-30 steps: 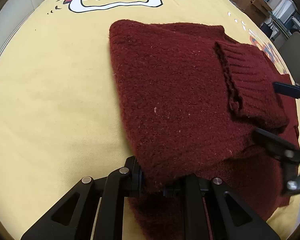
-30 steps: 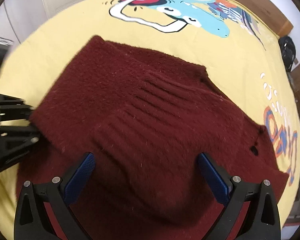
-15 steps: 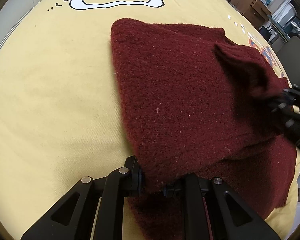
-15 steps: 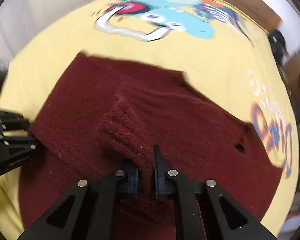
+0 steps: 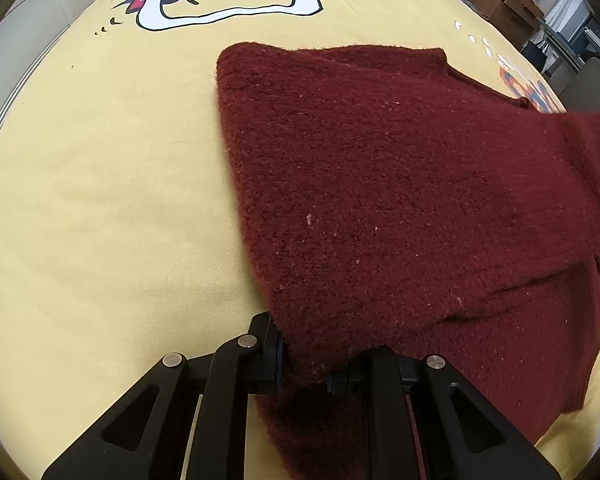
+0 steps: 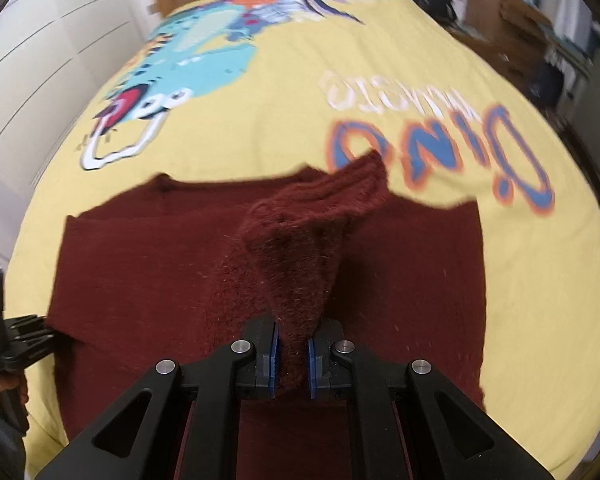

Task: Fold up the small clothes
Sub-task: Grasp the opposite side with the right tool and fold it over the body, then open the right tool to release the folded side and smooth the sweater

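Right wrist view: maroon sweater (image 6: 148, 272) spread across lower frame on yellow bedspread (image 6: 284, 120); its sleeve (image 6: 312, 236) rises up-frame, clamped in right gripper (image 6: 291, 354). Left gripper (image 5: 304, 364) pinches the near folded corner. Right is nearer the sleeve.

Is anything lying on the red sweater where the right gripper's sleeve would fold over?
Nothing visible does. The right gripper holds the ribbed sleeve above the dark red knitted sweater, whose surface is bare; the left gripper only pinches its edge.
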Demonstrator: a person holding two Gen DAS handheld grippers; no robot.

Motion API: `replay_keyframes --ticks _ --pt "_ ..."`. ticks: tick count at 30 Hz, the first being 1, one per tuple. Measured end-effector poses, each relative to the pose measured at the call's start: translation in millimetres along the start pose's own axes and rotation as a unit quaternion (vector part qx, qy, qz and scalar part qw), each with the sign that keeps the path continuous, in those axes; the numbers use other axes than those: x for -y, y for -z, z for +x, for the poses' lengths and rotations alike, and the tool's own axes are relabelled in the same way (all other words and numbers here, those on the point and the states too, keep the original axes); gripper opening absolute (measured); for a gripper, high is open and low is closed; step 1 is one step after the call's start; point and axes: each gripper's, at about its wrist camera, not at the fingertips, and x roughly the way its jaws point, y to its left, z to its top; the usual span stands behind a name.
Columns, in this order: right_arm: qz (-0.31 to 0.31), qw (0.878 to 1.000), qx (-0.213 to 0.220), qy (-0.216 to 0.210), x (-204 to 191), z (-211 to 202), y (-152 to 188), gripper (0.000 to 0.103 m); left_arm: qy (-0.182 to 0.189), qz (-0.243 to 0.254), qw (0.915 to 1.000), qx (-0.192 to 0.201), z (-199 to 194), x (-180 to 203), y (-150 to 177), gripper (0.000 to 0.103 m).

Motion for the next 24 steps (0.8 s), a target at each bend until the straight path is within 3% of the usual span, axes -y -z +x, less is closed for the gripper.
replay_keyframes --ticks 15,18,19,20,22,23,24 --pt "0.037 0.998 -0.037 0.026 41 42 43 0.01 -0.027 0.024 0.9993 0.006 -6 7 2 0.015" --pt "0.033 0.998 -0.031 0.034 40 40 42 0.022 -0.031 0.022 0.9993 0.006 -5 15 7 0.016" --pt "0.031 0.998 -0.029 0.039 40 38 42 0.032 -0.035 0.023 0.9991 0.003 -5 16 8 0.019" --pt "0.029 0.998 -0.027 0.046 42 34 42 0.049 -0.038 0.022 0.999 0.001 -6 17 8 0.021" --pt "0.027 0.998 -0.021 0.057 45 27 42 0.07 -0.052 0.017 0.9985 -0.001 -12 16 8 0.041" --pt "0.025 0.998 -0.015 0.059 47 22 42 0.074 -0.06 0.017 0.9981 0.006 -17 15 9 0.048" --pt "0.023 0.998 -0.009 0.06 49 15 42 0.076 -0.068 0.017 0.9974 0.016 -24 15 11 0.063"
